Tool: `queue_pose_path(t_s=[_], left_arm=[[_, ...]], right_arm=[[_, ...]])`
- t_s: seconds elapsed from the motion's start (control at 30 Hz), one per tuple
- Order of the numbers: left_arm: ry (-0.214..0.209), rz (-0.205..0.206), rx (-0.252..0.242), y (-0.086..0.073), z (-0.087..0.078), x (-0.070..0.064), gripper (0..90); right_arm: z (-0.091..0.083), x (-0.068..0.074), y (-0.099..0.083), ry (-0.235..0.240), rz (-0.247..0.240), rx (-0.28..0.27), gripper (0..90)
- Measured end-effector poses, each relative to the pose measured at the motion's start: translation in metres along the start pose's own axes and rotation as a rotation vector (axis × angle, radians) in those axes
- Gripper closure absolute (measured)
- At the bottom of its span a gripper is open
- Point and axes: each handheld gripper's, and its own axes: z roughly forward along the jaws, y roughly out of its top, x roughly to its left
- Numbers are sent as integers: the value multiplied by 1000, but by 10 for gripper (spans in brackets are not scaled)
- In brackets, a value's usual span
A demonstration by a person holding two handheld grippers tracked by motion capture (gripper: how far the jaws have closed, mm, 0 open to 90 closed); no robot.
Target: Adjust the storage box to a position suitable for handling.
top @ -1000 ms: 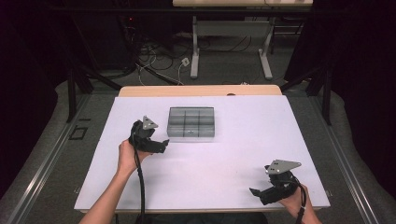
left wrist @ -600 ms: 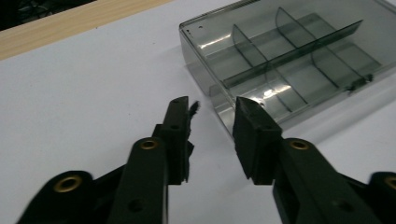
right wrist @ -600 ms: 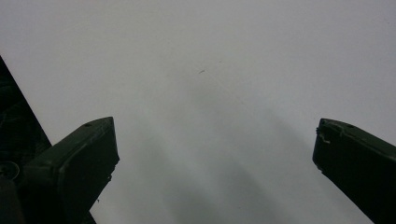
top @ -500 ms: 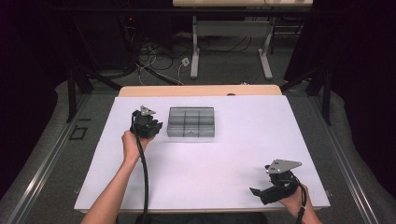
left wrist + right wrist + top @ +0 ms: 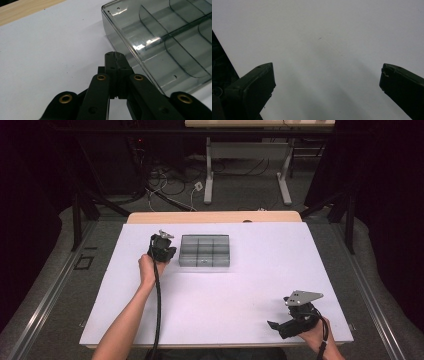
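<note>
While unlabelled, clear organiser box [image 5: 165, 42] adjoins left gripper [image 5: 115, 55]

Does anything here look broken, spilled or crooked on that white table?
Nothing stands out. The clear compartment box sits square and flat on the white table, its compartments look empty, and nothing is spilled. The left gripper is shut beside the box's edge; the right gripper is open over bare table.

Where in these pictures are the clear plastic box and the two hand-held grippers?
Clear plastic box [image 5: 204, 251]: high view, on its divided middle.
Left gripper [image 5: 115, 55]: left gripper view, at its closed jaw tips.
Right gripper [image 5: 327, 80]: right gripper view, midway between its open jaws.
</note>
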Motion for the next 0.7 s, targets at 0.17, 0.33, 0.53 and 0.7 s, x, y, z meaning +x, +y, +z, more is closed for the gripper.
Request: queue_pose_path(t_s=[0.17,0.33,0.53,0.7], left_arm=[[-13,-4,33,0,13,-3,898],[-14,7,42,1,17,-6,898],[-6,6,32,1,19,-8,899],[-8,28,35,4,20,-12,899]], right_arm=[[0,0,0,2,2,-1,0],[0,0,0,2,3,-1,0],[0,0,0,0,-2,-1,0],[1,-2,0,2,-3,-7,0]])
